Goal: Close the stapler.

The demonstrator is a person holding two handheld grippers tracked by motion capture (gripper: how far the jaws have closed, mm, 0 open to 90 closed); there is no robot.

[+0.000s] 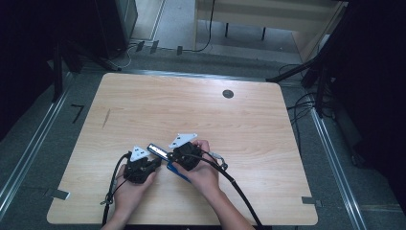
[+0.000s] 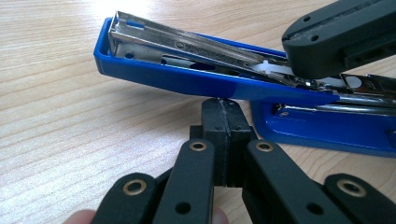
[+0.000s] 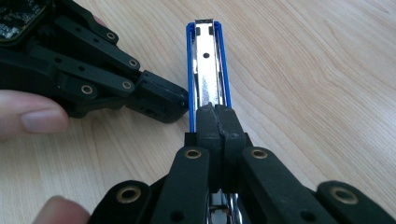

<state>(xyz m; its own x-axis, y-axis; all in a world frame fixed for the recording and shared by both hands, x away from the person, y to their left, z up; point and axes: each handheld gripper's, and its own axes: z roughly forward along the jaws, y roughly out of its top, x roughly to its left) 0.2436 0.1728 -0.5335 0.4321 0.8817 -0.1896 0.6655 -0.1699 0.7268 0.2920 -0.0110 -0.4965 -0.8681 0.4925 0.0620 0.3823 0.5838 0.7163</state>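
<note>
A blue stapler (image 1: pixel 160 151) lies hinged open near the table's front middle, its metal staple channel (image 3: pixel 208 70) facing up and its blue base (image 2: pixel 327 133) flat on the wood. My left gripper (image 2: pixel 223 109) is shut with nothing between its jaws, and its tip sits against the side of the raised blue arm (image 2: pixel 187 81). My right gripper (image 3: pixel 216 112) is also shut, its closed tips resting on top of the staple channel. In the high view the left gripper (image 1: pixel 154 163) and the right gripper (image 1: pixel 175 155) meet at the stapler, each held in a hand.
The wooden table (image 1: pixel 143 96) has a round cable hole (image 1: pixel 228 94) at the far right and a dark streak (image 1: pixel 106 118) at the left. Cables (image 1: pixel 239 189) trail from both grippers over the front edge. Dark stands and floor rails flank the table.
</note>
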